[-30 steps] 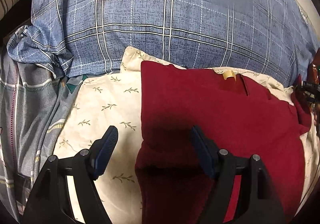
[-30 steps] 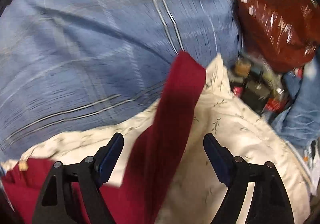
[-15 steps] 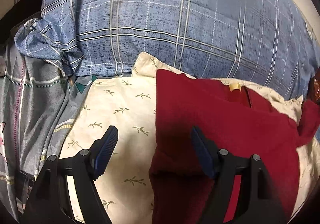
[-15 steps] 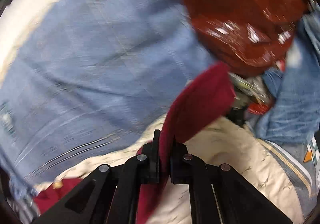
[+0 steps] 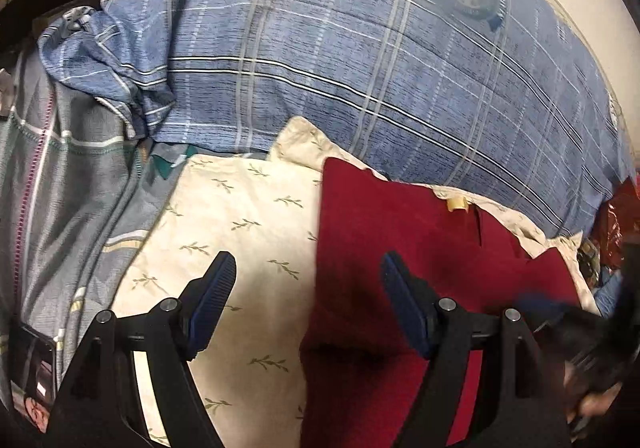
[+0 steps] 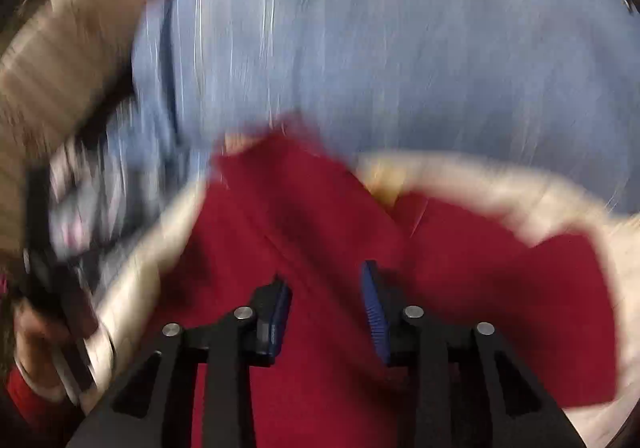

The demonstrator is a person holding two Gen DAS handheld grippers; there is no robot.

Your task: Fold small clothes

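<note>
Red garment (image 5: 420, 248): lies spread on the cream leaf-print cloth (image 5: 240, 216), toward its right half, far edge close to the blue plaid pillow (image 5: 340, 68). Looks partly folded already, with a straight left edge and a raised flap at the right corner. Probably sits on the cream cloth to have a smooth, level patch of bed to fold on, clear of the rumpled grey striped bedding (image 5: 72, 188) on the left.

Left tool (image 5: 308, 268): hangs wide open above the near left edge of the garment, one pad over the cream cloth and the other over red fabric. Grips nothing and presses on nothing. Seems parked there on purpose, ready to pin or pick up that edge while the other side gets handled.

Right tool (image 6: 326, 280): sits low over the middle of the garment, jaws partly apart and opening. Shows red fabric in the gap, yet no pad visibly pinches it, though heavy blur leaves that short of certain. Reads as letting go of a flap just carried across toward the left, which would explain the doubled layer.

Likely next: smoothing the new fold, then taking the near edge. Risk: loose cloth sliding back open.
</note>
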